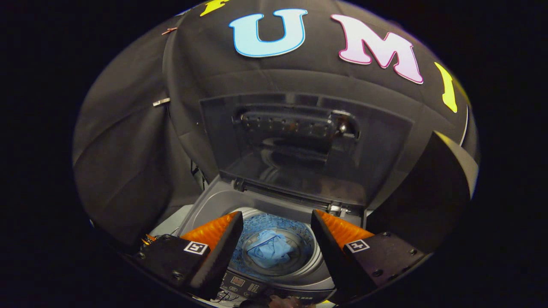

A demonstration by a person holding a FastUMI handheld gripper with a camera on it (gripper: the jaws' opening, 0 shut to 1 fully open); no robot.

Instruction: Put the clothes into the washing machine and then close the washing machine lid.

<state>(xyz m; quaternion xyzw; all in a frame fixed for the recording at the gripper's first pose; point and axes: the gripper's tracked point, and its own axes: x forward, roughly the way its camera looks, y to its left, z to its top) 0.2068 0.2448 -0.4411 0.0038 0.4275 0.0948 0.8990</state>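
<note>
A grey top-loading washing machine [214,201] stands below and ahead of me. Its dark see-through lid [299,149] stands raised upright at the back. A crumpled light blue garment [270,249] lies at the bottom of the drum [261,222], seen between my fingers. My gripper [276,244] hangs above the drum mouth, open, with nothing between the fingers [222,252]. The control panel [244,284] runs along the machine's near edge, under the fingers.
Black cloth walls [128,149] close in behind and to the left of the machine. A dark panel with a pale edge [432,188] rises at the right of the lid. Cables [147,238] lie on the surface left of the machine.
</note>
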